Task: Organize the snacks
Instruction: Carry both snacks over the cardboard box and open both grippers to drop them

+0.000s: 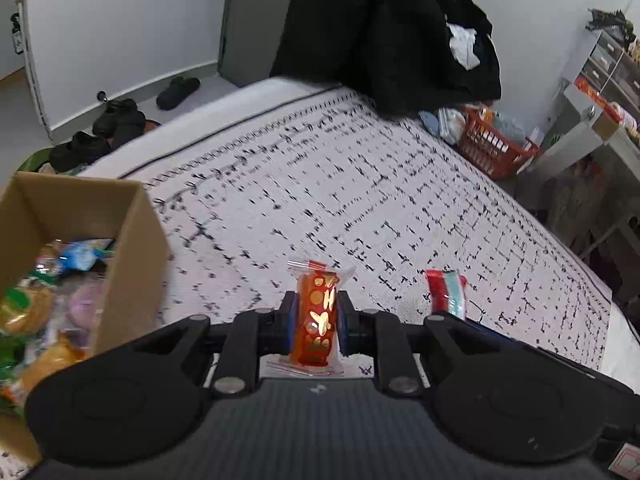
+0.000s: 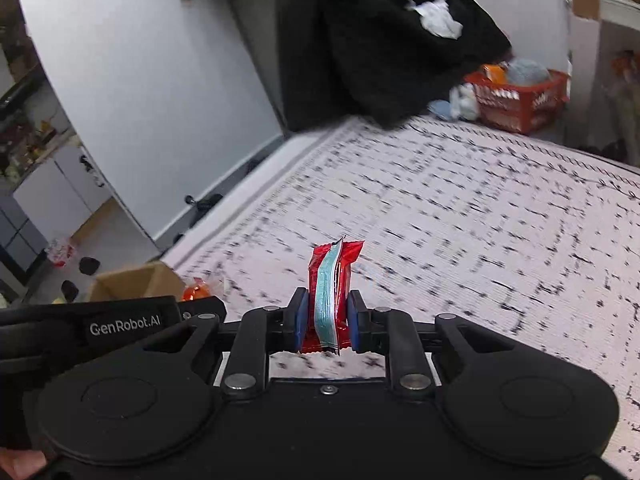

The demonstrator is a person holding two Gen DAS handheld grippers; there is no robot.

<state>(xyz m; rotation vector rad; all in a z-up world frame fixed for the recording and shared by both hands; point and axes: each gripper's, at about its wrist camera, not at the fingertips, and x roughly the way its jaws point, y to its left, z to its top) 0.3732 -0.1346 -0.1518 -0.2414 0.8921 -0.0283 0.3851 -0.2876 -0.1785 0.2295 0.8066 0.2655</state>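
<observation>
My left gripper (image 1: 317,320) is shut on a red snack packet with gold butterflies (image 1: 316,312), held above the patterned rug. My right gripper (image 2: 327,320) is shut on a red and pale blue snack packet (image 2: 330,288), also above the rug; that packet also shows in the left wrist view (image 1: 447,291) to the right of the left gripper. A cardboard box (image 1: 132,240) holding several snack packets (image 1: 36,300) stands at the left. In the right wrist view the box (image 2: 136,282) lies beyond the left gripper's body (image 2: 100,326).
The white rug with black marks (image 1: 360,184) covers the floor. A red basket (image 1: 492,144) with items stands at the back right, next to a black garment pile (image 1: 384,32). Shoes (image 1: 116,124) lie by the wall at left. Shelves (image 1: 600,80) stand right.
</observation>
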